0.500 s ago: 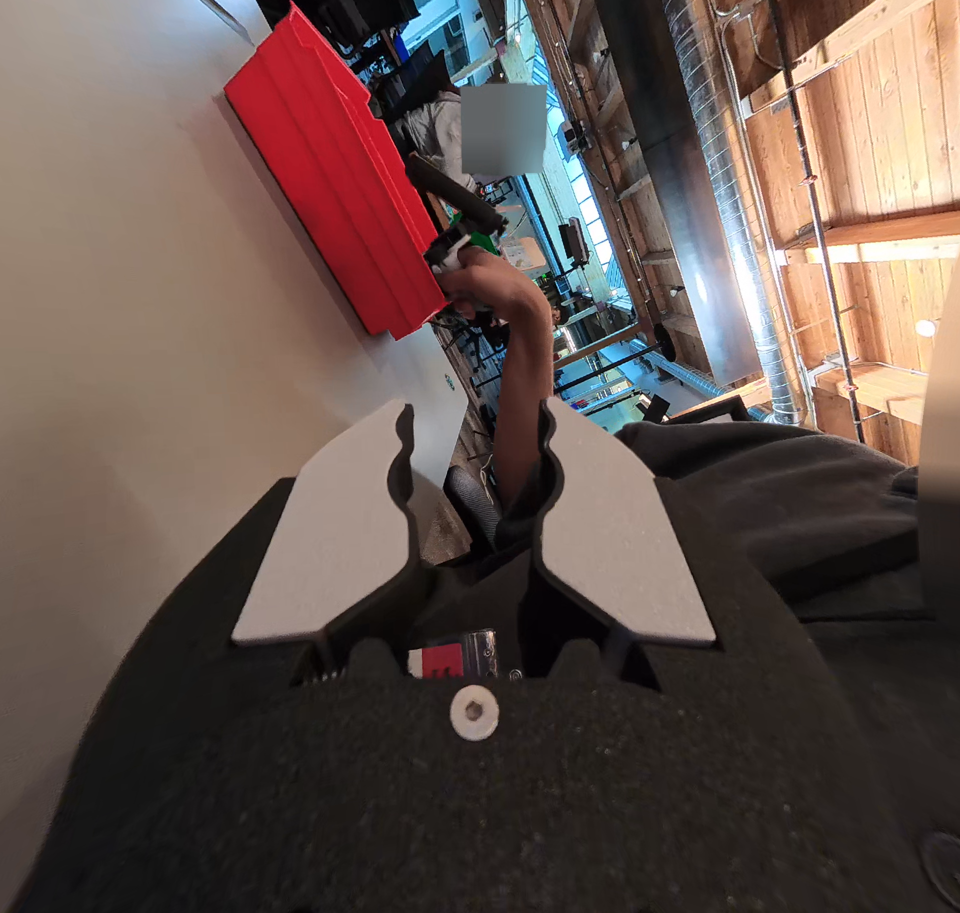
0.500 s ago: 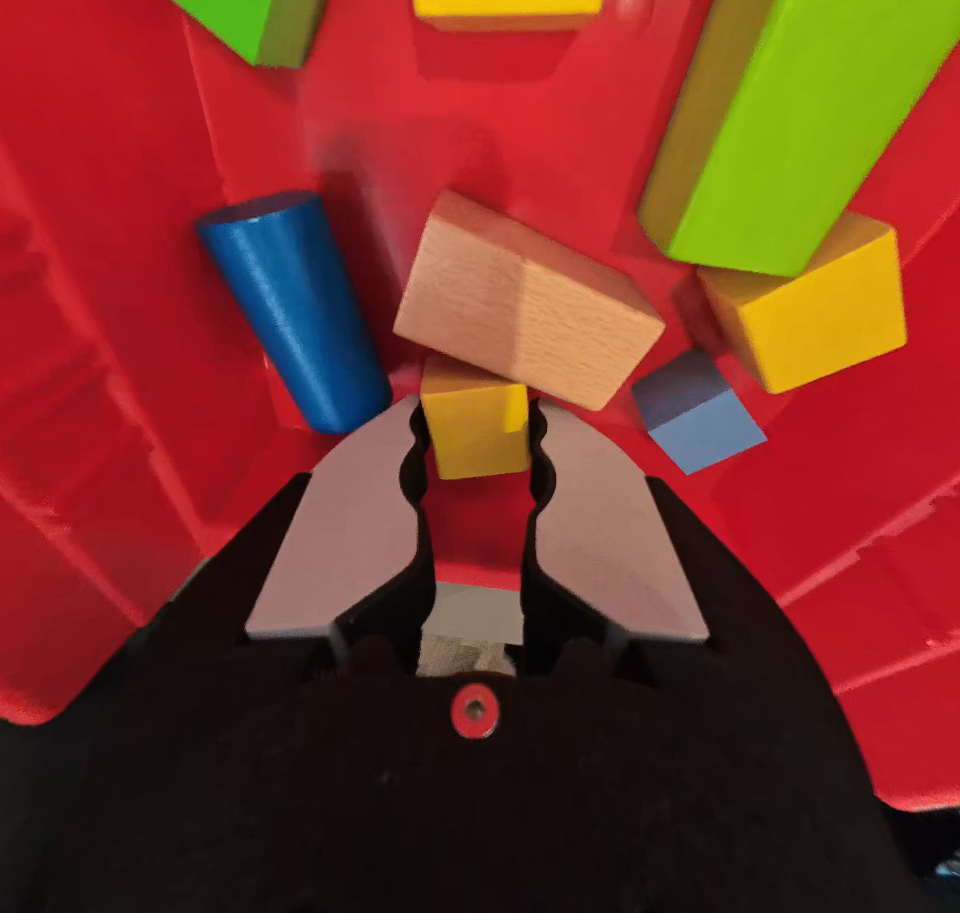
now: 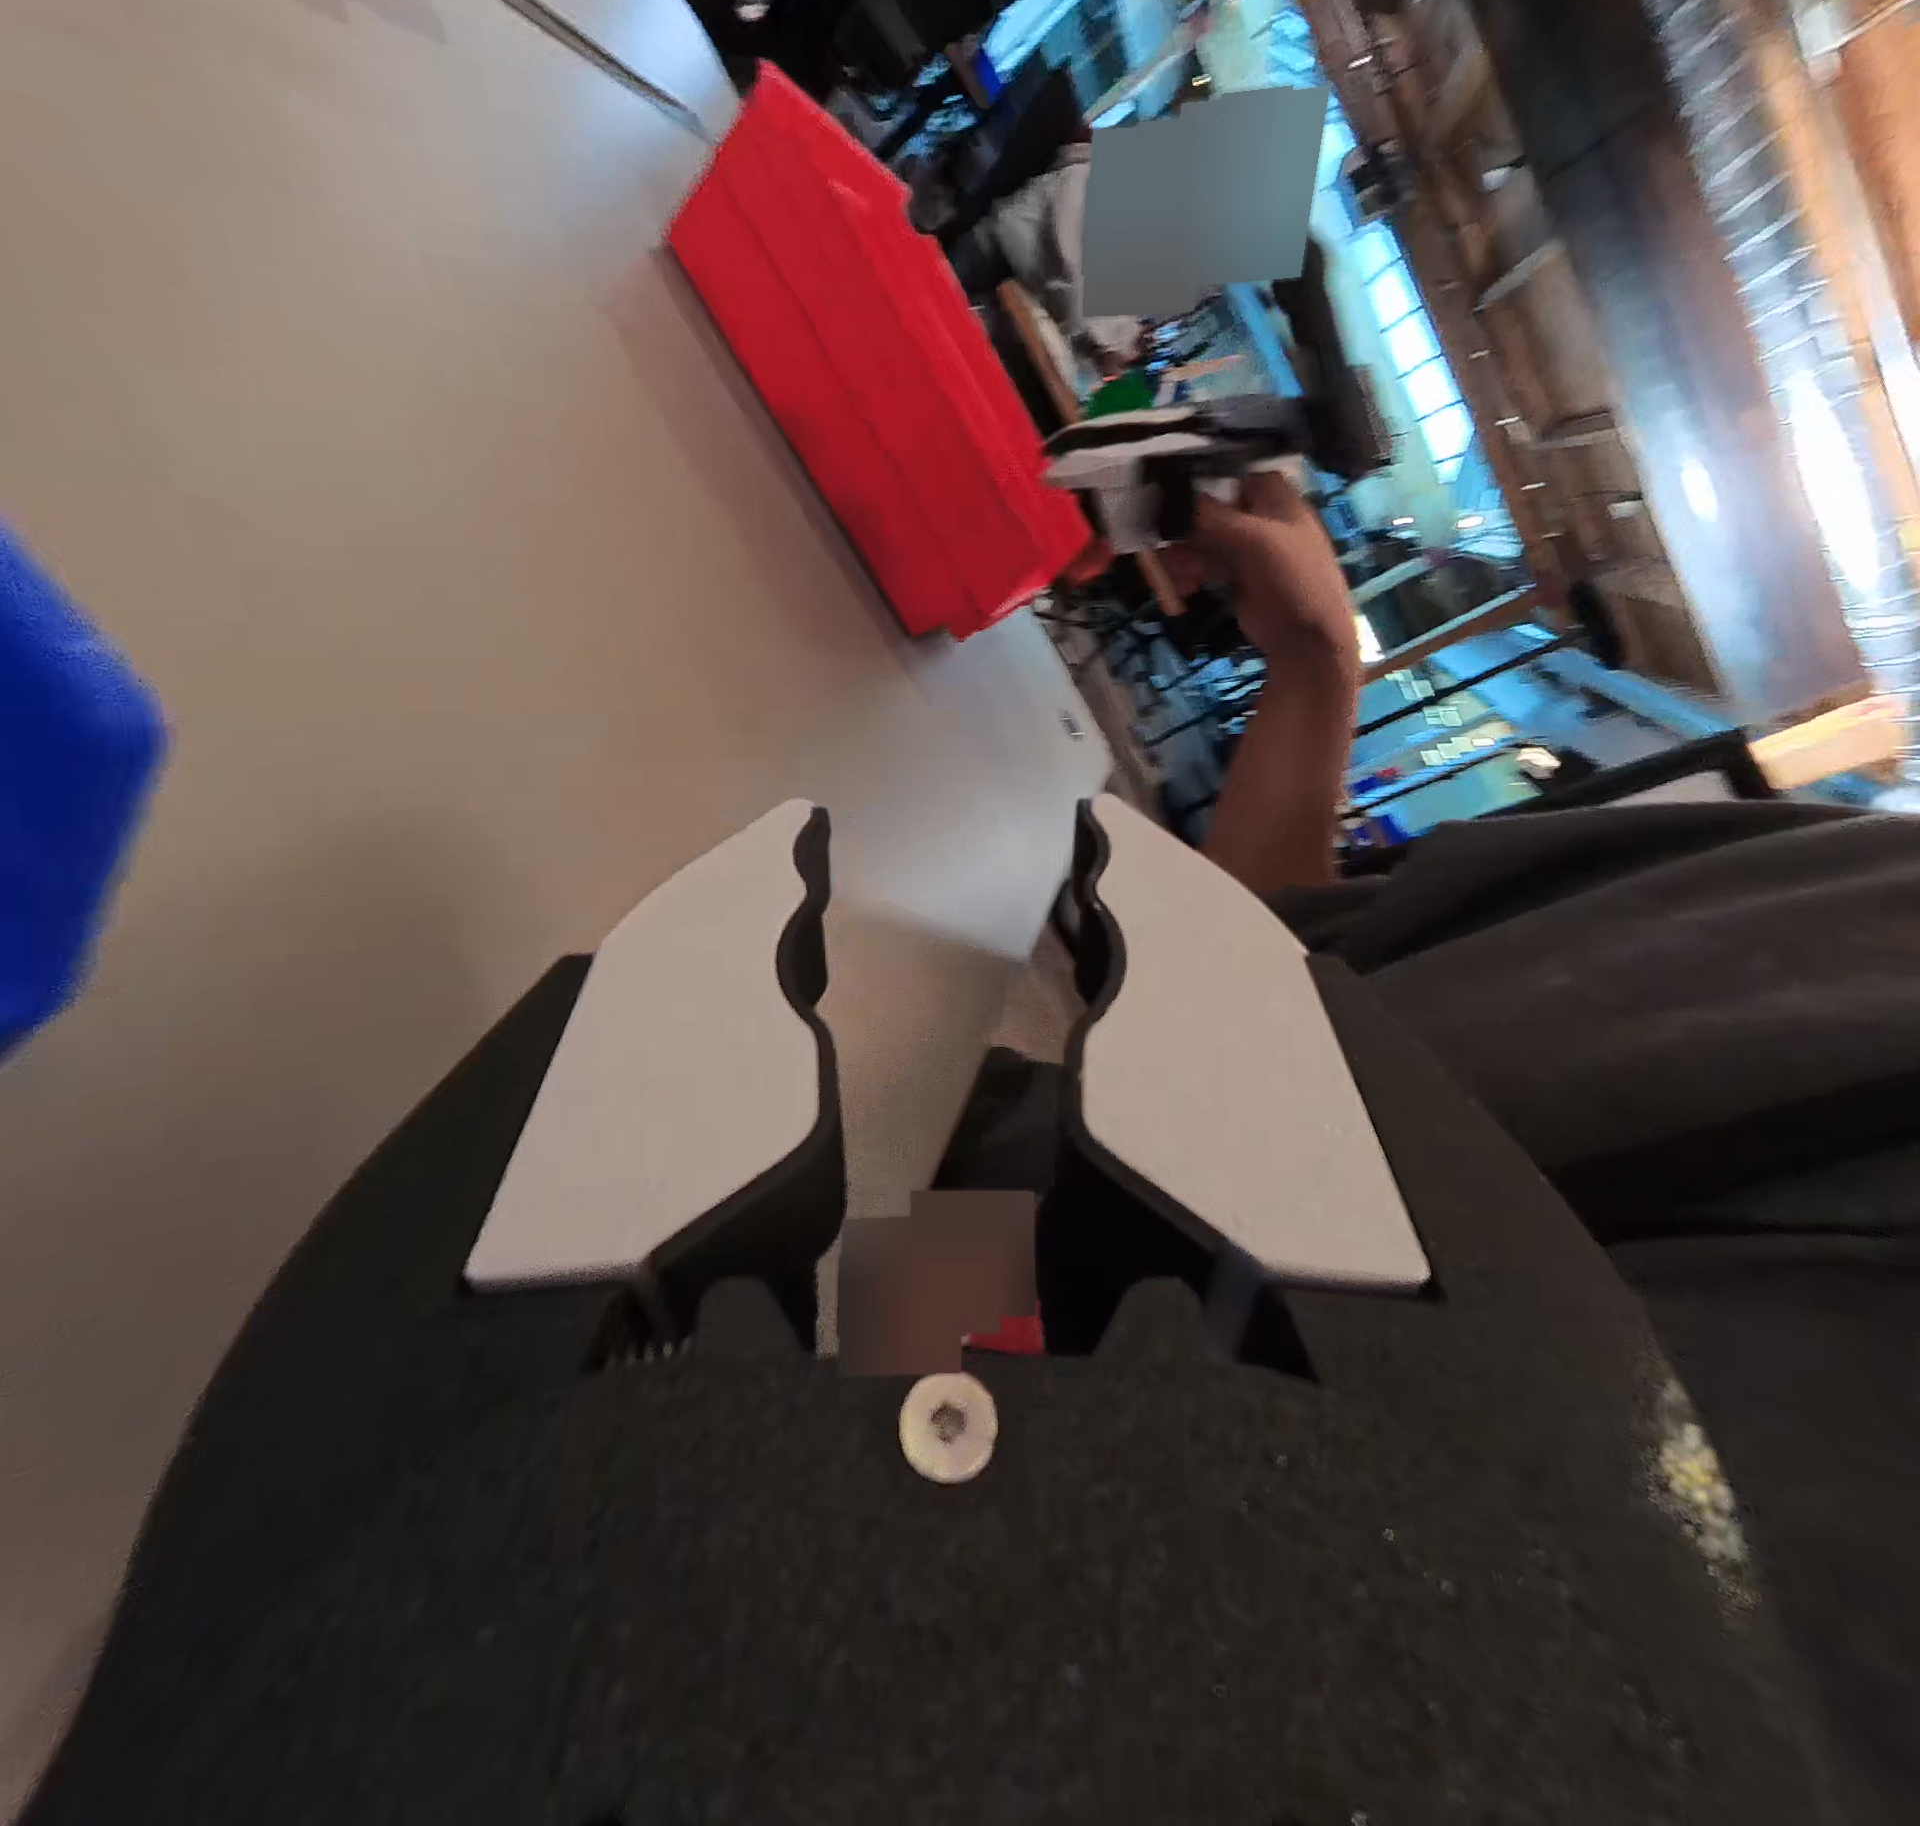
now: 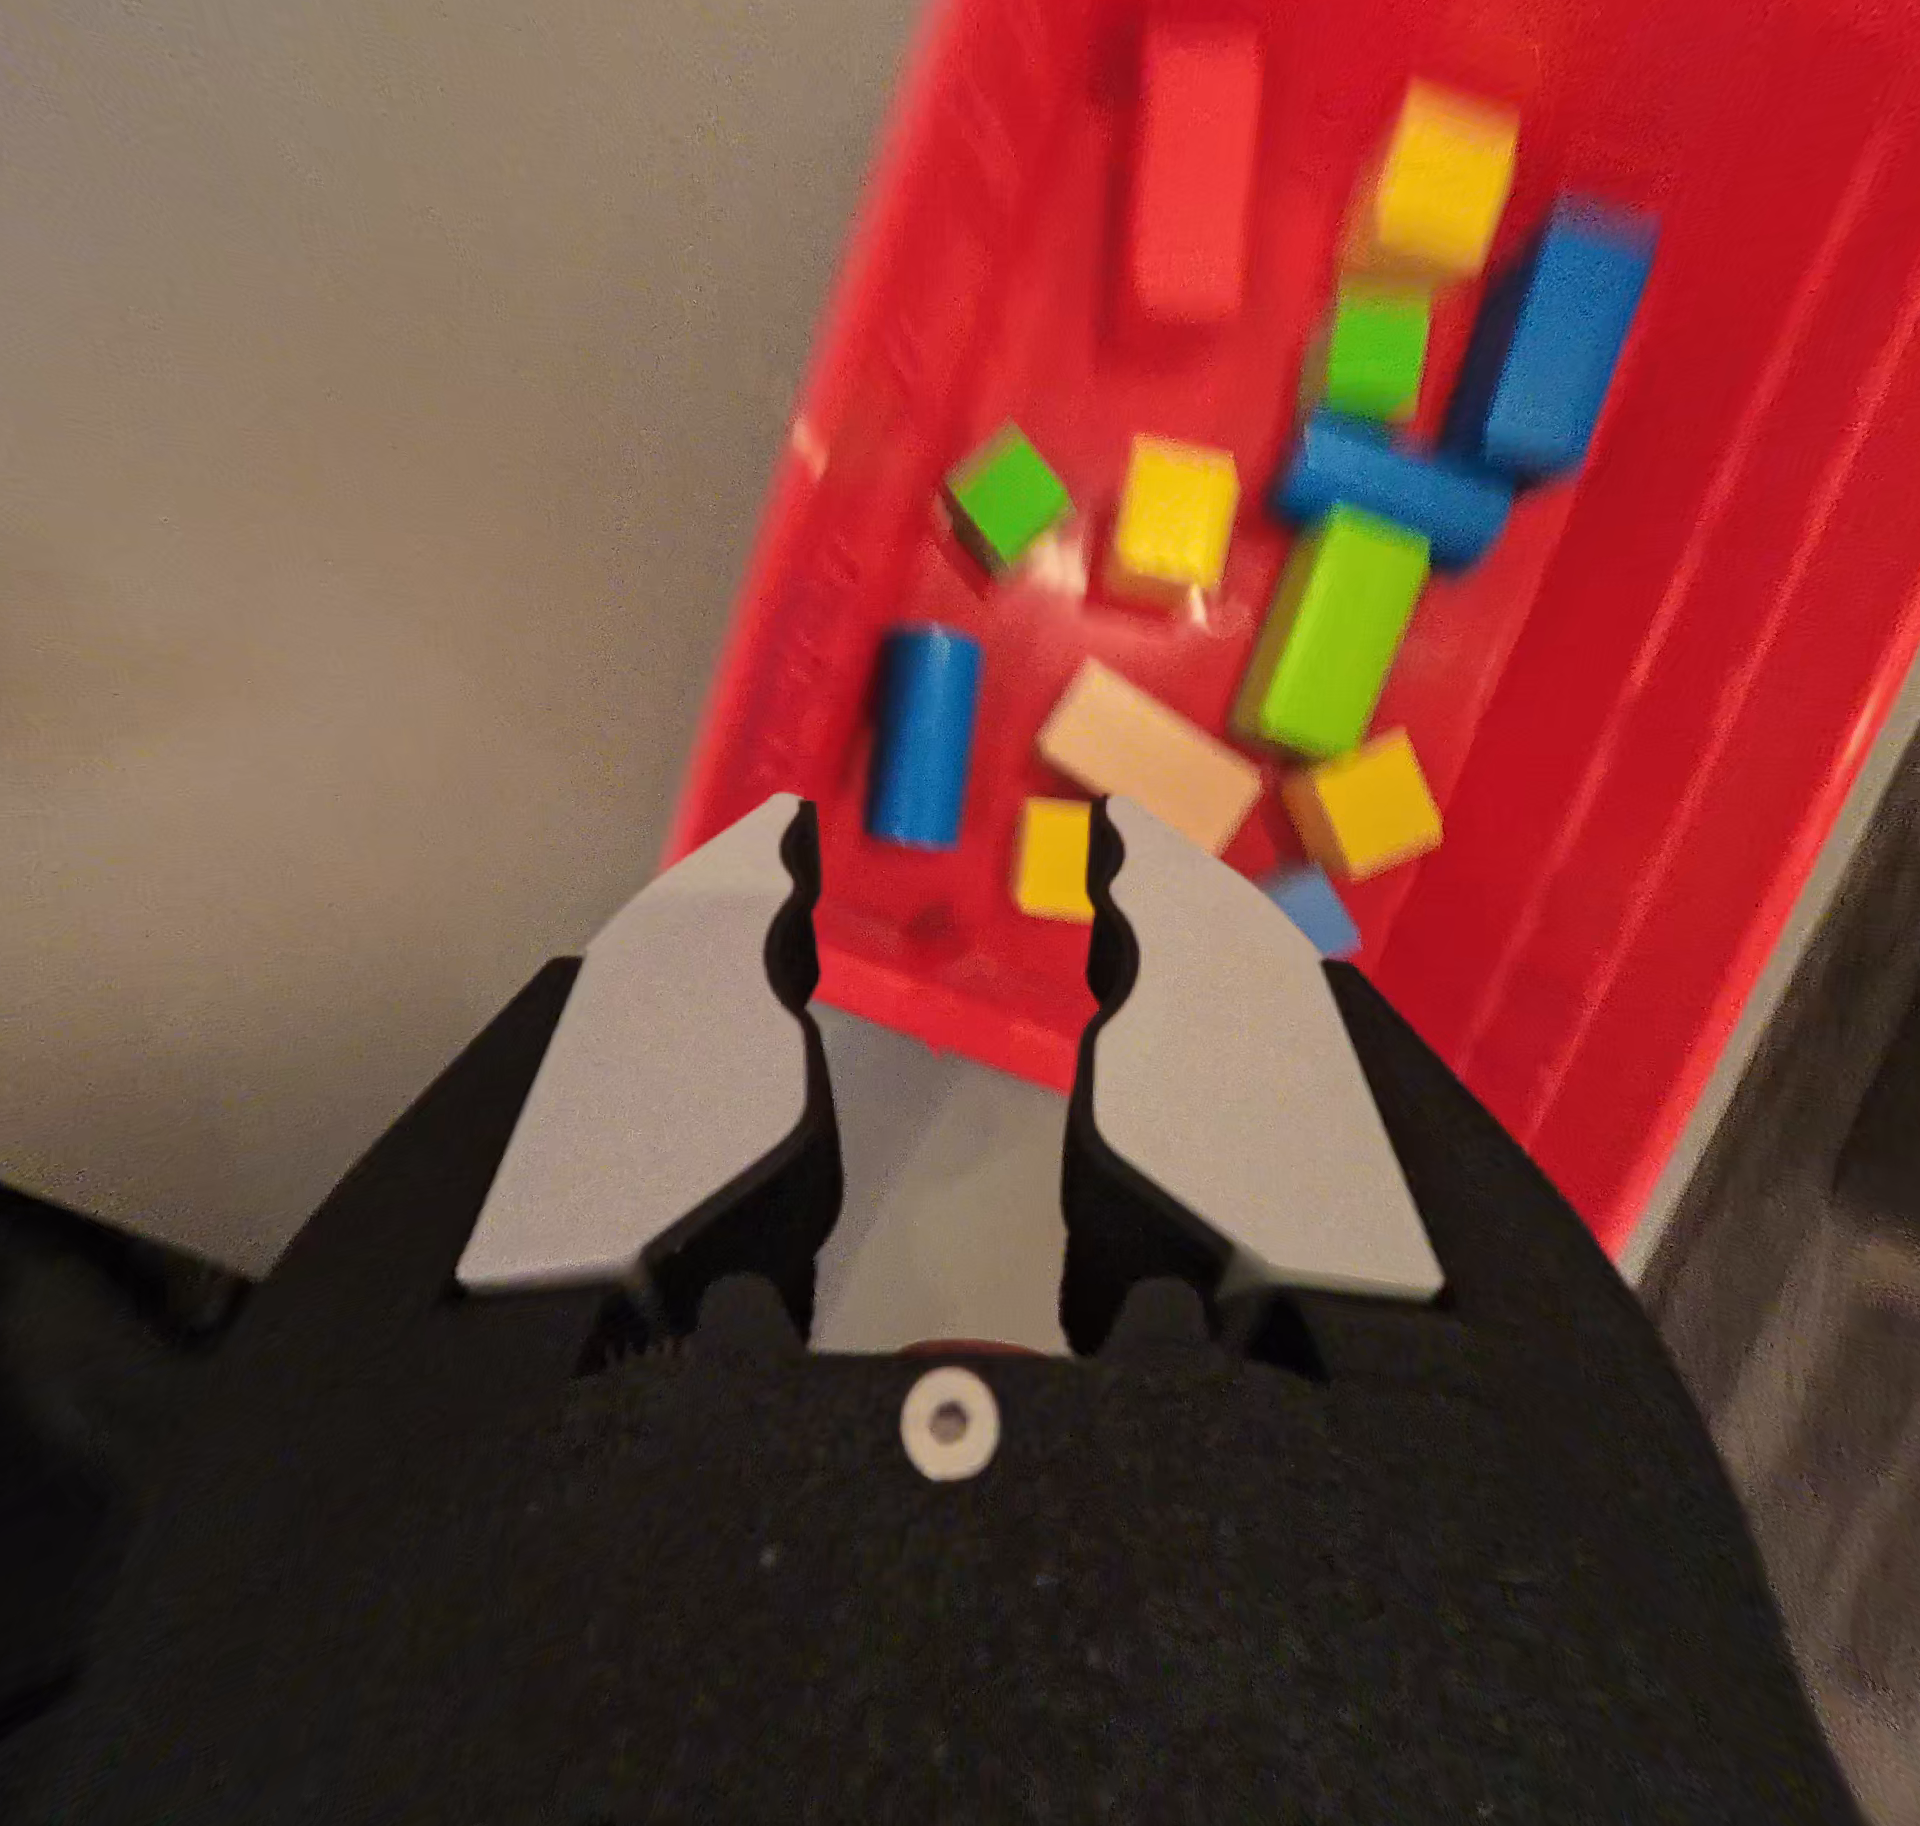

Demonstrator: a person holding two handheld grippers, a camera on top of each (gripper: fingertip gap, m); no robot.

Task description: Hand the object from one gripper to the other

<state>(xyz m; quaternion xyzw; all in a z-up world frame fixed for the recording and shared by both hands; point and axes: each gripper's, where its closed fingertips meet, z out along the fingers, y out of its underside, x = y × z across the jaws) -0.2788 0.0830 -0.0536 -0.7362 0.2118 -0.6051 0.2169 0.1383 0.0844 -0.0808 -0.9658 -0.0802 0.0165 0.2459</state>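
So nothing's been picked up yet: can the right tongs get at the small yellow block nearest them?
Probably yes: the right tongs are open above the red bin, and the small yellow block lies uncovered by their tips.

Workshop: timber ceiling (image 3: 1860, 114), metal duct (image 3: 1704, 249), workbenches (image 3: 1455, 581).

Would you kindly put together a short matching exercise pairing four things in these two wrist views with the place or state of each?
Things:
1. blue cylinder
2. plain wooden block
3. right gripper
4. red bin

Places or states:
A. open and empty, above the bin's near end
B. sits on the pale table
C. lies in the bin near its left wall
D. lies between a small yellow block and a long green block

Pairs: 1-C, 2-D, 3-A, 4-B
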